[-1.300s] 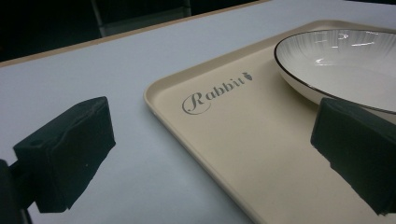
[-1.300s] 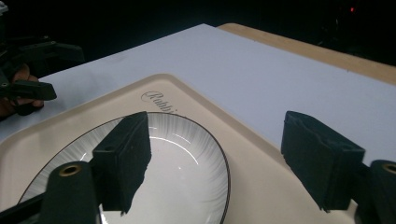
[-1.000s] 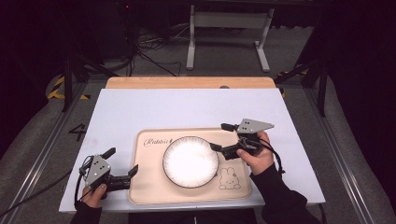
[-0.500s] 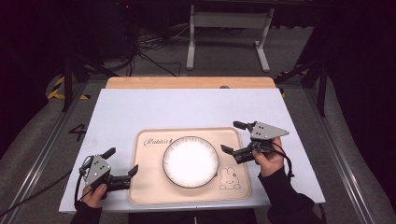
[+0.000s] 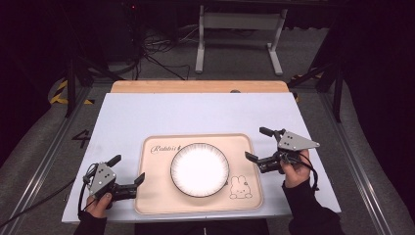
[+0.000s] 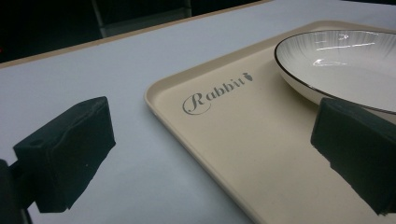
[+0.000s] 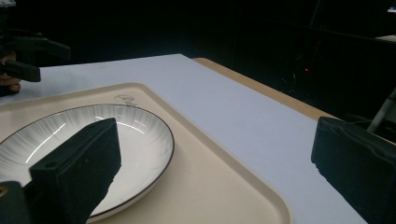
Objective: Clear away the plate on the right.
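Note:
A white plate [image 5: 199,169] with a thin dark rim sits in the middle of a beige tray [image 5: 156,196] printed "Rabbit" and with a small rabbit drawing. My right gripper [image 5: 254,143] hovers just off the tray's right edge, pointing left at the plate. Its jaws have just been opening and stand open with nothing between them. In the right gripper view the plate [image 7: 93,149] lies behind the left jaw. My left gripper [image 5: 129,168] rests open at the tray's near left corner; in the left gripper view its jaws straddle the tray edge [image 6: 159,102], with the plate [image 6: 345,65] beyond.
The tray lies on a pale table [image 5: 195,112] with a wooden strip [image 5: 195,86] along the far edge. A metal stand [image 5: 235,44] and cables lie on the dark floor beyond. The other gripper [image 7: 28,56] appears far off in the right gripper view.
My right gripper has drawn back to the right, from the plate's right rim to past the tray's edge, and its jaws have spread wider. The left gripper and plate have not moved.

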`<state>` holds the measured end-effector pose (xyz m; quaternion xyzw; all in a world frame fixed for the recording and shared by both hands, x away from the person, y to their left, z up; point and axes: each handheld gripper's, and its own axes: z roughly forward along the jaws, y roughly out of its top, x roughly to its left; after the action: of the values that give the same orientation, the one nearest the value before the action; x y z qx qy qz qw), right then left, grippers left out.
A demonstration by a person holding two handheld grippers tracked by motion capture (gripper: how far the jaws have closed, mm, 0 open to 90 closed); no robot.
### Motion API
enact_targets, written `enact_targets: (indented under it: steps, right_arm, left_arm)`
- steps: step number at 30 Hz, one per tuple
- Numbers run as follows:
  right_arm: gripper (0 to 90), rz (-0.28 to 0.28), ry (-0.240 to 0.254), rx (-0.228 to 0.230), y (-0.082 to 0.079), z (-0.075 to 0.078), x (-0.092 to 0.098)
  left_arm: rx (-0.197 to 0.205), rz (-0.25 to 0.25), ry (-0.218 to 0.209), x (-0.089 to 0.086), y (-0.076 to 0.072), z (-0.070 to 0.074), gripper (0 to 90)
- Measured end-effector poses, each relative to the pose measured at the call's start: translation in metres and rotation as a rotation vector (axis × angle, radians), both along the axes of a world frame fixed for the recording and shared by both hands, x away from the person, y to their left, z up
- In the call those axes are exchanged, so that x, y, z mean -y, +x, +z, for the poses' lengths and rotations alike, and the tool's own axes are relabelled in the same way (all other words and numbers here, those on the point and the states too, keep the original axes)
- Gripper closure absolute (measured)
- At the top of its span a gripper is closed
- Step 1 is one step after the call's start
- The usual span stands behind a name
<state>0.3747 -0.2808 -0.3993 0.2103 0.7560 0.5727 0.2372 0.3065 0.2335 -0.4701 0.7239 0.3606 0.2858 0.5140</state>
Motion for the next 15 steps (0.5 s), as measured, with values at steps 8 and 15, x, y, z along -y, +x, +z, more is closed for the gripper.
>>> enact_targets:
  steps: [8,15]
  right_arm:
    - [1.9,-0.031,0.004,0.004,-0.003,-0.002,0.020]
    - [1.8,-0.063,0.027,-0.001,-0.005,-0.005,0.038]
  left_arm:
    - [0.002,-0.002,-0.001,0.000,0.000,0.000,0.2]
    - [0.003,-0.004,-0.003,0.000,0.000,0.000,0.2]
